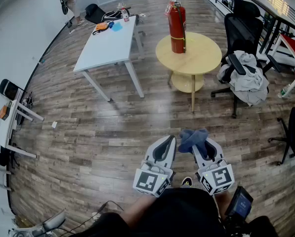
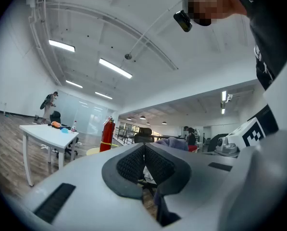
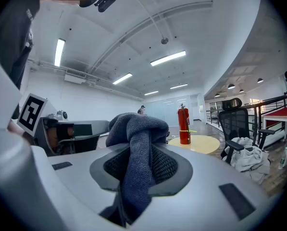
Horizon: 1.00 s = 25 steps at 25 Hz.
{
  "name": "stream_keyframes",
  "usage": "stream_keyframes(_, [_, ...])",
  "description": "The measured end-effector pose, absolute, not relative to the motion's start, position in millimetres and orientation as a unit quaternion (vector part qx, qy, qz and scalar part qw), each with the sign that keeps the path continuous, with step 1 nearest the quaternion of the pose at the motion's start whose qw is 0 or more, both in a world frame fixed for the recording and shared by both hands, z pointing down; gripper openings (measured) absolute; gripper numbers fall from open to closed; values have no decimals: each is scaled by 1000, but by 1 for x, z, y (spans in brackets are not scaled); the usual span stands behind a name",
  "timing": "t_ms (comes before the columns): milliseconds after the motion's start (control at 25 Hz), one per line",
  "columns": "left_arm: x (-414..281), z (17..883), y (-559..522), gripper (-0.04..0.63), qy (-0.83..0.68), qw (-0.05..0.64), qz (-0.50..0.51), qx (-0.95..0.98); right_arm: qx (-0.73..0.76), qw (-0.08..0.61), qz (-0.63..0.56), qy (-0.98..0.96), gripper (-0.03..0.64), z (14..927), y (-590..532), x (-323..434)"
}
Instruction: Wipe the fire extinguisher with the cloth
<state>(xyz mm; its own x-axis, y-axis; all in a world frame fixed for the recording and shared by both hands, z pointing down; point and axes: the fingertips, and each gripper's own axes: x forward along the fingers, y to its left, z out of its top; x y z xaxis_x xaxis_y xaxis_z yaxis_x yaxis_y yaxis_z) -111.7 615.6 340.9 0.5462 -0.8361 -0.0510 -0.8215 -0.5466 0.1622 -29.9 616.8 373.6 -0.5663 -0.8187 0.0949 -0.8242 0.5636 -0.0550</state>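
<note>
- A wood-plank office floor (image 1: pixel 88 132) spreads out below, and a round yellow table (image 1: pixel 206 58) stands well ahead of both grippers.
- The red fire extinguisher (image 1: pixel 177 28) stands upright on that table, near its left edge.
- A black office chair (image 1: pixel 241 31) beside the table holds a crumpled pale garment (image 1: pixel 246 78).
- The left gripper (image 2: pixel 144 147) has its jaws pressed together with nothing between them.
- The right gripper (image 3: pixel 141 150) is clamped on the blue-grey cloth (image 3: pixel 137 129), which bunches above the jaws.

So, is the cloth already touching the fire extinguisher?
Apart. The head view shows the cloth clamped in the right gripper close to the person, while the fire extinguisher stands on the round table, with open floor between them.
</note>
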Motion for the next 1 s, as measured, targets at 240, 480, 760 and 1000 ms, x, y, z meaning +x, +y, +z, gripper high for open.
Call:
stream_keyframes(240, [-126, 341, 620, 23, -476, 60, -66, 875, 467, 31, 47, -882, 106, 372, 618, -38])
stream_keyframes(480, [-134, 341, 622, 23, -471, 63, -69, 877, 479, 28, 59, -875, 106, 374, 623, -41])
stream_keyframes(760, [-155, 346, 633, 23, -463, 68, -69, 881, 488, 26, 63, -870, 106, 378, 632, -54])
stream_keyframes(1000, [-173, 357, 637, 23, -456, 76, -60, 885, 489, 43, 53, -870, 106, 382, 636, -70])
